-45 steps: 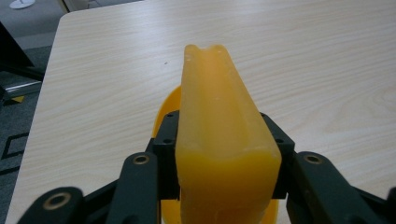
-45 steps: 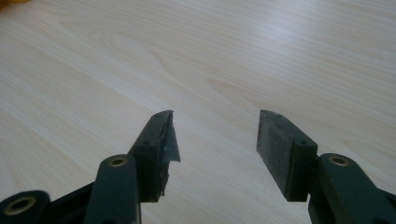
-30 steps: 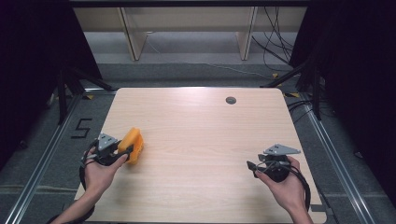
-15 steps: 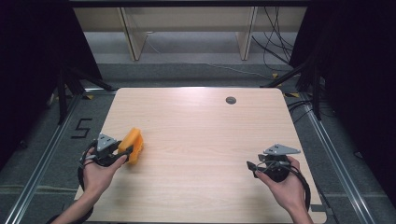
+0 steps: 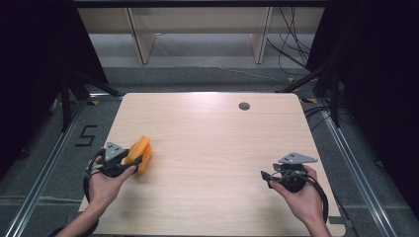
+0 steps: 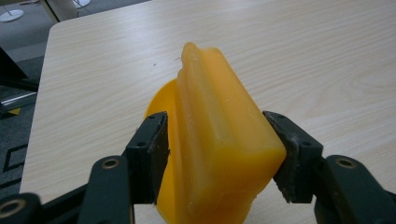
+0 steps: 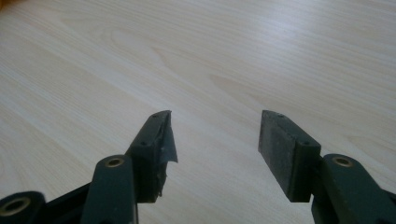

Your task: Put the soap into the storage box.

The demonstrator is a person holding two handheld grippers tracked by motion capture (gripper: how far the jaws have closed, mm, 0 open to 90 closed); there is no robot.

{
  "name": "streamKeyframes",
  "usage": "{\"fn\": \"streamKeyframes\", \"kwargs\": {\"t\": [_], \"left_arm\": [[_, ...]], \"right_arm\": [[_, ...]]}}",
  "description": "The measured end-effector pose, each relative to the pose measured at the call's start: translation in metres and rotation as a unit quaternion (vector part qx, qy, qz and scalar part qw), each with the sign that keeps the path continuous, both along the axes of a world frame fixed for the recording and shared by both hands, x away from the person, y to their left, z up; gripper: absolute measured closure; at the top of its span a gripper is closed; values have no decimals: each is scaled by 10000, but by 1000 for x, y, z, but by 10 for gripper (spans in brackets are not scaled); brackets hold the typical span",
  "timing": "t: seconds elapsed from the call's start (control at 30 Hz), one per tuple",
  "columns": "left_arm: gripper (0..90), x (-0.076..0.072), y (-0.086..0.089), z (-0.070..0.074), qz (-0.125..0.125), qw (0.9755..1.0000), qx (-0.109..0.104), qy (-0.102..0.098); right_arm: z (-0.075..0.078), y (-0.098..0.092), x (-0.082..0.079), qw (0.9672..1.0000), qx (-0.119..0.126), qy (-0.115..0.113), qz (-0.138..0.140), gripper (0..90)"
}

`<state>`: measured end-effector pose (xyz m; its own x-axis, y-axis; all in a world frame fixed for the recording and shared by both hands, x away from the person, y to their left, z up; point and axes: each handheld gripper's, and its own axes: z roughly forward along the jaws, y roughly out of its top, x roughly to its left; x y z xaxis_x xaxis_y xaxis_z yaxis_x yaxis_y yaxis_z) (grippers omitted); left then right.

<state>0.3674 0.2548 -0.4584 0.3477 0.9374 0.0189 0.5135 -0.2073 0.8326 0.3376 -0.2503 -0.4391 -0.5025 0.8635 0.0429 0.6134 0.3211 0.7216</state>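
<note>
While the left gripper (image 6: 215,154) has just been spreading its jaws around the orange block (image 6: 219,140) at the table's (image 5: 217,148) near-left edge — one pad apparently touching — the block could tip or cling. The right gripper (image 7: 215,149) rests apart, empty.

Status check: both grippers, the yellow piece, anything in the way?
Left gripper jaws just opening, yellow piece between them, right pad apparently still touching. Right gripper open, empty. Table ahead: nothing in the way.

Tongs (image 7: 215,135) parted over bare wooden table (image 7: 233,56), nothing between
</note>
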Motion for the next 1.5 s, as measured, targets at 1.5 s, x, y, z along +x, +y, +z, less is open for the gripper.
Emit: {"fn": "streamKeyframes", "kwargs": {"t": [1.5], "left_arm": [[369,-7,-10,2,-323,9981,521,-50]], "right_arm": [[0,0,1,10000,28,20,11,444]]}}
